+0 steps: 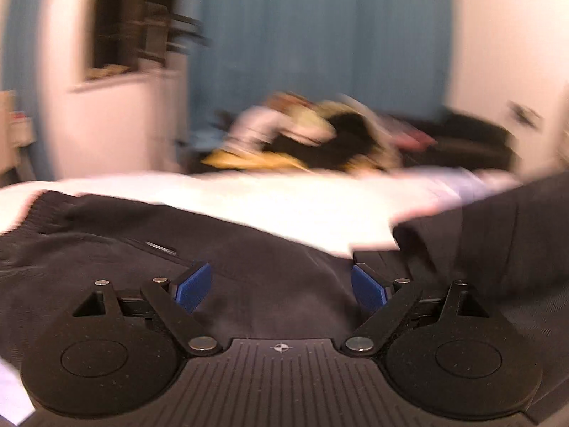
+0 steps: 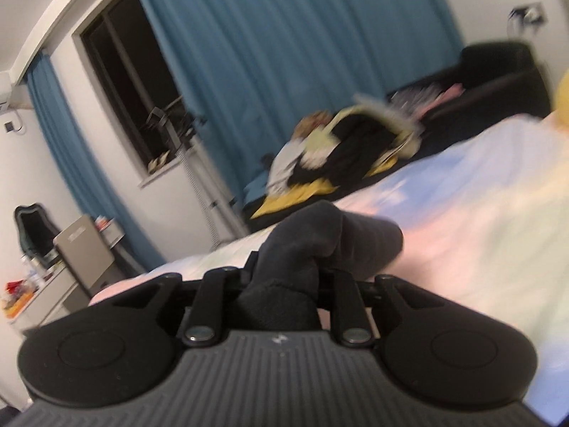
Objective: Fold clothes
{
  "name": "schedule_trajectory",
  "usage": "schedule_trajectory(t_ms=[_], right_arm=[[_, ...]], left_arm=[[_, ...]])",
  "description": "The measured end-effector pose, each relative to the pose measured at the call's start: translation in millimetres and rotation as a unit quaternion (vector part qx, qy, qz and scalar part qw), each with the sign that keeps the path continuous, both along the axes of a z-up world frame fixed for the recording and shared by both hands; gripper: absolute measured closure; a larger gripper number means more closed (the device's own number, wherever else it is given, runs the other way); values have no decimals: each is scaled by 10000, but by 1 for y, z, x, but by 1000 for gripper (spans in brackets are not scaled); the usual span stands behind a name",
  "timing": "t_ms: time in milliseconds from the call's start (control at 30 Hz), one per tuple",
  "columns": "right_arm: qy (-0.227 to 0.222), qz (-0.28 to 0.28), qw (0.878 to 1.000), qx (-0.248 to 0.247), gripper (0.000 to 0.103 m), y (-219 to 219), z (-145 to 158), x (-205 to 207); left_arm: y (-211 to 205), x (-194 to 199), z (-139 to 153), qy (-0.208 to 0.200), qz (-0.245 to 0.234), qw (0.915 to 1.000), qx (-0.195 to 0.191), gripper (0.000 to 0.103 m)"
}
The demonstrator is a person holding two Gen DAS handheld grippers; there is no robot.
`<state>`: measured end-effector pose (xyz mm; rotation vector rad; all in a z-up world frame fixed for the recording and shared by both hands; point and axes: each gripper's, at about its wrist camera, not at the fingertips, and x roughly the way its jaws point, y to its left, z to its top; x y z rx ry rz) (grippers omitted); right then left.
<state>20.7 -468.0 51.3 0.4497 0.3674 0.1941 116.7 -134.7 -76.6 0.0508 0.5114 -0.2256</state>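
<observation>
A dark grey garment (image 1: 149, 259) lies spread on the pale bed sheet (image 1: 270, 199) in the left wrist view. My left gripper (image 1: 281, 288) is open just above it, its blue pads (image 1: 193, 286) wide apart, holding nothing. In the right wrist view my right gripper (image 2: 284, 277) is shut on a bunched fold of the dark grey garment (image 2: 320, 238), which bulges up between the fingers and hides the pads. It is lifted over the bed sheet (image 2: 462, 206). Both views are blurred.
A pile of mixed clothes (image 2: 341, 146) lies beyond the bed's far edge, also in the left wrist view (image 1: 313, 138). Blue curtains (image 2: 277, 42), a dark window (image 2: 131, 82) and a black sofa (image 2: 498, 78) stand behind. A cluttered desk (image 2: 53, 277) is at the left.
</observation>
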Motion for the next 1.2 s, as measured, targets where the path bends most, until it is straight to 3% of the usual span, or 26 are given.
schedule_trajectory(t_ms=[167, 300, 367, 467, 667, 767, 867, 967, 1033, 1200], right_arm=[[-353, -611, 9966, -426, 82, -47, 27, -46], [-444, -787, 9939, -630, 81, -48, 34, -48], [-576, -778, 9925, -750, 81, -35, 38, -42], [-894, -758, 9883, -972, 80, -6, 49, -33], [-1437, -434, 9751, -1630, 79, 86, 59, 0], [-1588, -128, 9689, -1892, 79, 139, 56, 18], [-1688, 232, 9603, -2211, 79, 193, 47, 32], [-1817, 678, 9461, -2595, 79, 247, 29, 45], [-1875, 965, 9369, -2787, 79, 280, 14, 53], [-1470, 1463, 9346, -2891, 80, 333, -25, 77]], left_arm=[[-97, -15, -36, 345, -727, 9966, -168, 16], [-114, -25, -39, 279, -807, 9963, -70, 17], [-95, -25, -27, 384, -1006, 9941, -160, 15], [-51, -42, 1, 105, -1075, 9939, -206, 12], [63, -79, 61, -441, -342, 9962, -669, 9], [114, -84, 75, -652, 229, 9906, -1177, 7], [165, -76, 73, -705, 660, 9751, -1998, 7], [202, -64, 66, -606, 1094, 9648, -2313, 7], [219, -55, 57, -515, 1214, 9633, -2339, 7], [226, -35, 35, -323, 1094, 9696, -2165, 7]])
